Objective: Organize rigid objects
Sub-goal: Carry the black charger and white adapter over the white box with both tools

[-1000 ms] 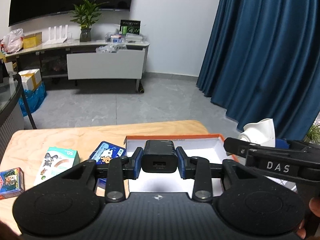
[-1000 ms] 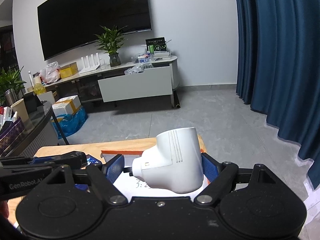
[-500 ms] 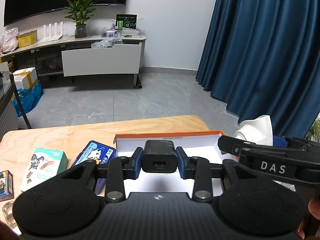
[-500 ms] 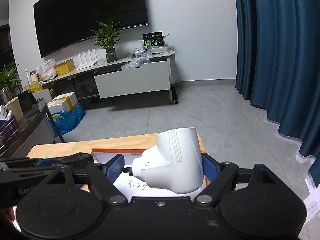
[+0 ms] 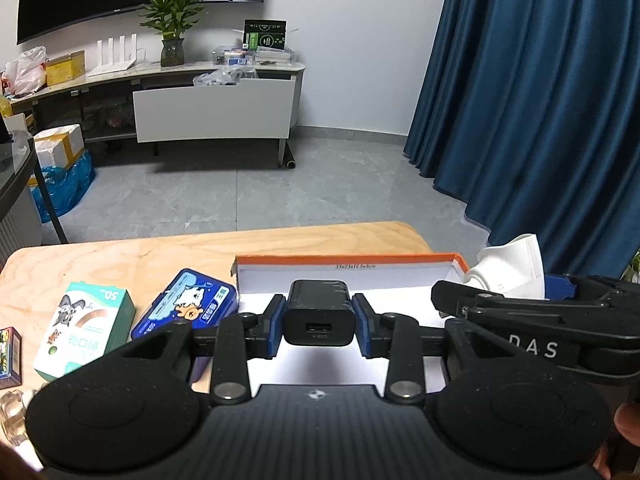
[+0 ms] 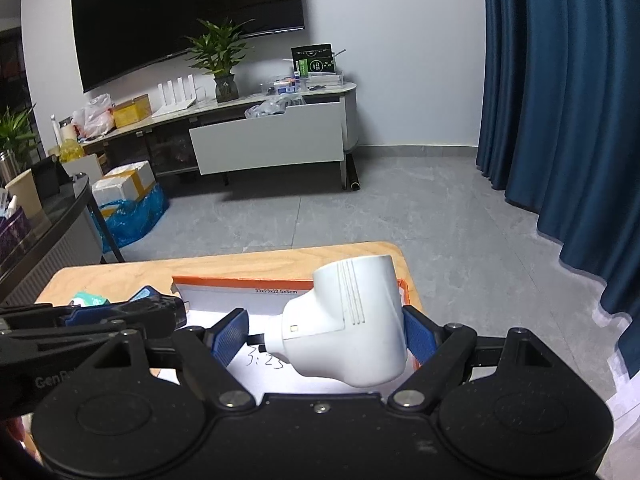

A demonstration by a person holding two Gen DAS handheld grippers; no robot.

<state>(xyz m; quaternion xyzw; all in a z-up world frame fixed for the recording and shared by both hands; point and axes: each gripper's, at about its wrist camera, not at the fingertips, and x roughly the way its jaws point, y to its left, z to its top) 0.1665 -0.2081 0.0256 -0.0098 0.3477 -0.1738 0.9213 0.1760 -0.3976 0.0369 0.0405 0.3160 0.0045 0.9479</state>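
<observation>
Black USB charger: we see the black USB charger (image 5: 319, 317) clamped between the blue pads of the left gripper (image 5: 319, 330), port face toward the camera; held across its flat sides, which we judge gives the pads a square seat.
White plug adapter: the white plug adapter (image 6: 348, 322) sits in the right gripper (image 6: 326, 332); the right pad presses its body, while on the left only the narrow snout reaches toward the pad (image 6: 229, 334), so we read it as gripped but skewed, tilted to the right.
Box: the orange-rimmed cardboard box (image 5: 348, 258) lies directly below and ahead of both sets of jaws, white floor bare under them; we judge it the destination, hence both loads hang over it.
Mutual position: the right gripper shows at the right edge of the left wrist view, just beside the left one, both aimed down at the box.
Left of left gripper: blue tin (image 5: 188, 308), green carton (image 5: 86, 326) and small card box (image 5: 8, 356) on the wooden table (image 5: 160, 252), outside the box; we take these as not yet sorted.
Risk: the adapter may swing on release.
</observation>
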